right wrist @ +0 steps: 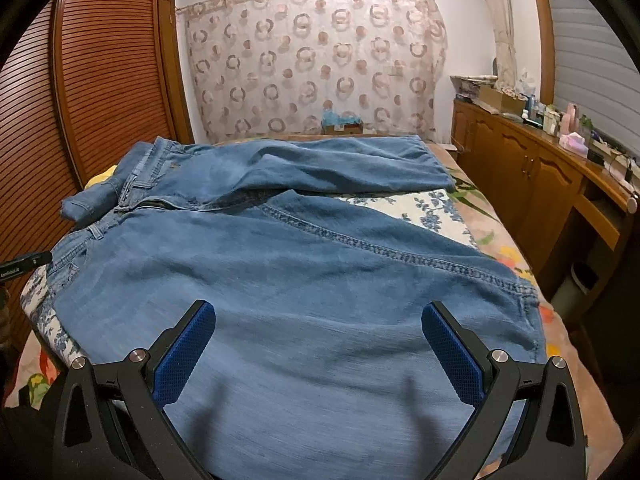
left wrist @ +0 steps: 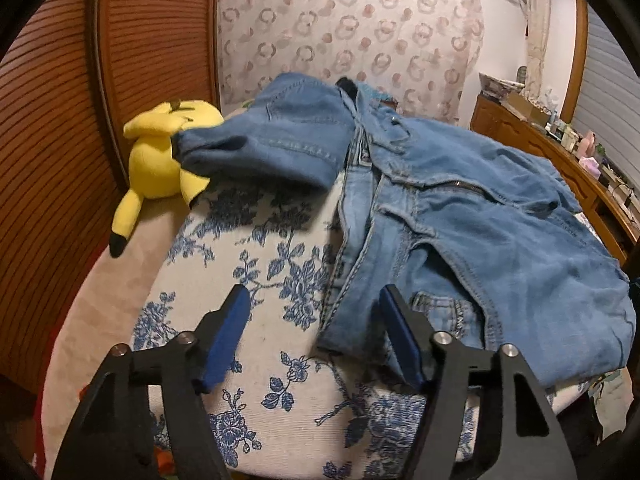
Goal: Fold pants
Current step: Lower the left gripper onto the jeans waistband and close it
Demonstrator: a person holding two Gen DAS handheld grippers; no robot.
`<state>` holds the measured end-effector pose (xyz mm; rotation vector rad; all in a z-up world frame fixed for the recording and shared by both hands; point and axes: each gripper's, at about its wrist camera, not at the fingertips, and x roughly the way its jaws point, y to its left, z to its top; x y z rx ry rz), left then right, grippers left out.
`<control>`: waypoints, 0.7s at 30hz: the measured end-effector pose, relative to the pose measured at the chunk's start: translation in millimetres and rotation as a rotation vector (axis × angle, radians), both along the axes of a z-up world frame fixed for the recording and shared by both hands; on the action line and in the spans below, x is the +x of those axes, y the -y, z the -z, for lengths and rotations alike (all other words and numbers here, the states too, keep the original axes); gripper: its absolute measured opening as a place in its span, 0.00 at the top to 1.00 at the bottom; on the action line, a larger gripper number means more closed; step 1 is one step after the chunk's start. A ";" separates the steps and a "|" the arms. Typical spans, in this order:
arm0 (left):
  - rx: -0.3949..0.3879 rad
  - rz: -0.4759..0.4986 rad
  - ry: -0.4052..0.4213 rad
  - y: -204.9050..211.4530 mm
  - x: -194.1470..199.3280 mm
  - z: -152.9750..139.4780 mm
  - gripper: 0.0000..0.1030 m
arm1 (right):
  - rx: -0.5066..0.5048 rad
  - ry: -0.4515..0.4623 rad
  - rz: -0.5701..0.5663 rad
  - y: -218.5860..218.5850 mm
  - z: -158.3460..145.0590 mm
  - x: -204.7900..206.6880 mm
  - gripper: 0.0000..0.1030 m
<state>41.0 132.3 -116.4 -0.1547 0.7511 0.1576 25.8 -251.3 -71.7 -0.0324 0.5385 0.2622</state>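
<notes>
Jeans [left wrist: 460, 216] lay spread on the blue-floral cover [left wrist: 256, 264] of the bed, waistband toward the left gripper [left wrist: 314, 304], legs running off toward the patterned curtain [right wrist: 316, 60]. One corner was flipped up and half hid the yellow plush toy [left wrist: 154, 156]. Left gripper's jaws were spread wide, its right pad just over the denim edge, contact unclear. Right gripper [right wrist: 318, 316] was also released, hovering over the near leg, nothing between its pads. Far hems were partly cut off behind folds. Clutter on the wooden cabinet [right wrist: 532, 168] was too small to identify
</notes>
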 end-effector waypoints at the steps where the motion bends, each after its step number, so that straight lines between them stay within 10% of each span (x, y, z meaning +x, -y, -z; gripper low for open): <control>1: -0.006 0.002 -0.006 -1.1 1.1 2.8 0.38 | 0.002 0.000 0.006 1.4 -1.3 -1.6 0.00; 14: -0.040 0.064 -0.023 3.9 2.4 15.4 0.47 | 0.008 -0.025 0.035 5.1 -2.8 -7.7 0.00; 21: -0.065 0.110 -0.005 9.4 0.4 13.8 0.72 | 0.015 -0.033 0.066 17.9 -5.8 -12.2 0.00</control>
